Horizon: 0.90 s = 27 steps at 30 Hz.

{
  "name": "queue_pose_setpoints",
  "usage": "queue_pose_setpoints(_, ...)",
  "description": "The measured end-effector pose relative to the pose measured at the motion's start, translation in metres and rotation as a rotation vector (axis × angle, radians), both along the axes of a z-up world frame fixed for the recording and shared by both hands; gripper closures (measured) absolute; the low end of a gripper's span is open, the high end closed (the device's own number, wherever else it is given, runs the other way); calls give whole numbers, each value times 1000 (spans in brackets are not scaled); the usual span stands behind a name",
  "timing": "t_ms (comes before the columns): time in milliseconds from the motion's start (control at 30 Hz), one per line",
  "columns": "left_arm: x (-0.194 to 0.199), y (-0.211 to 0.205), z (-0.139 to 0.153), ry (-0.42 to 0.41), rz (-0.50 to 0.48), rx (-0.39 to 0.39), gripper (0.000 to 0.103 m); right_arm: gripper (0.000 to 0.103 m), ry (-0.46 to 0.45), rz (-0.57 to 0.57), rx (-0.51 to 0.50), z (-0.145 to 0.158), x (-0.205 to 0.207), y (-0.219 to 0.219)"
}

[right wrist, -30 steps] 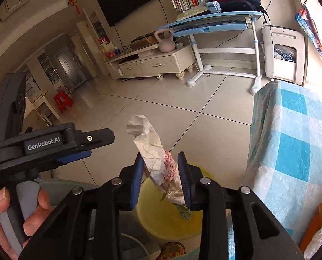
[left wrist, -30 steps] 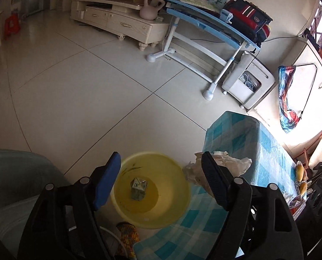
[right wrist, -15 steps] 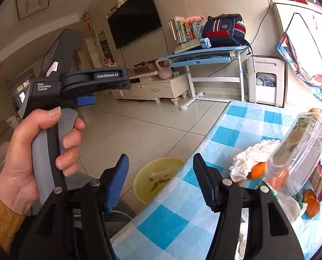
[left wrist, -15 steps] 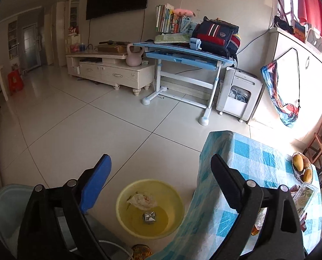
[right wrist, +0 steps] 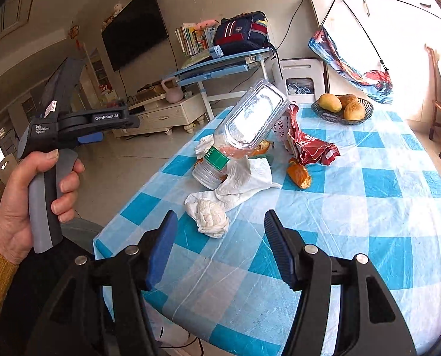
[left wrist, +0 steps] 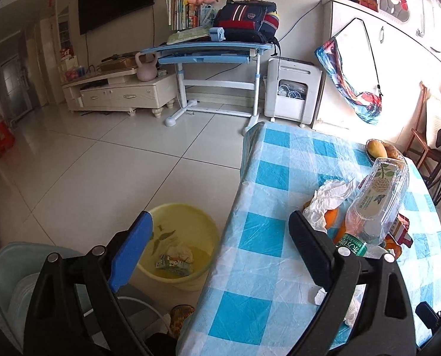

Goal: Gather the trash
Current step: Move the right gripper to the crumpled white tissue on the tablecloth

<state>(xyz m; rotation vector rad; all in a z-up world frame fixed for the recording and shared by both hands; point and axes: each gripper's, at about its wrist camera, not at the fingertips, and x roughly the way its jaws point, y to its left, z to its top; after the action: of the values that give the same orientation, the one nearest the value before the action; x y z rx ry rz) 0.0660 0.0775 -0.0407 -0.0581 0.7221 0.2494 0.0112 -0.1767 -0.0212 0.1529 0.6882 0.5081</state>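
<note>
A yellow bin [left wrist: 181,225] stands on the floor beside the table and holds a small carton and crumpled paper [left wrist: 177,256]. On the blue checked tablecloth [right wrist: 369,201] lie a clear plastic bottle [right wrist: 244,130], white crumpled tissues [right wrist: 210,215], a red snack bag [right wrist: 306,142] and orange peel [right wrist: 299,173]. My right gripper [right wrist: 220,246] is open and empty, just short of the tissue ball. My left gripper [left wrist: 220,249] is open and empty, over the table edge and bin; the hand holding it shows in the right wrist view [right wrist: 42,184].
A bowl of fruit [right wrist: 342,106] sits at the table's far side. A grey-blue chair [left wrist: 9,273] is at the near left. A blue desk [left wrist: 208,50], a TV cabinet [left wrist: 119,95] and a white unit [left wrist: 291,92] line the far wall.
My right gripper opened and let the wrapper fall into the yellow bin, then swung right over the table toward the tissues. My left gripper rose and turned toward the table.
</note>
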Motion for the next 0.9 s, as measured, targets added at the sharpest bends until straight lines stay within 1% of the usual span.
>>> queue_pose_setpoints(67, -3, -7, -4, 3, -13, 27, 13, 43, -7, 8, -8, -2, -6, -2)
queue_pose_setpoints(200, -2, -21, -4, -1, -42, 109, 13, 43, -3, 22, -23, -7, -8, 0)
queue_pose_setpoints(267, -3, -25, -2, -10, -53, 125, 13, 43, 0, 30, -34, -10, -10, 2)
queue_pose_setpoints(400, -6, -31, 3, -26, -76, 140, 13, 46, 18, 46, -54, -15, -5, 9)
queue_pose_setpoints(700, -7, -32, 9, -40, -96, 128, 11, 56, 60, 62, -97, -27, 15, 29)
queue_pose_setpoints(900, -6, -34, 7, -35, -105, 133, 11, 64, 116, 77, -120, -40, 26, 35)
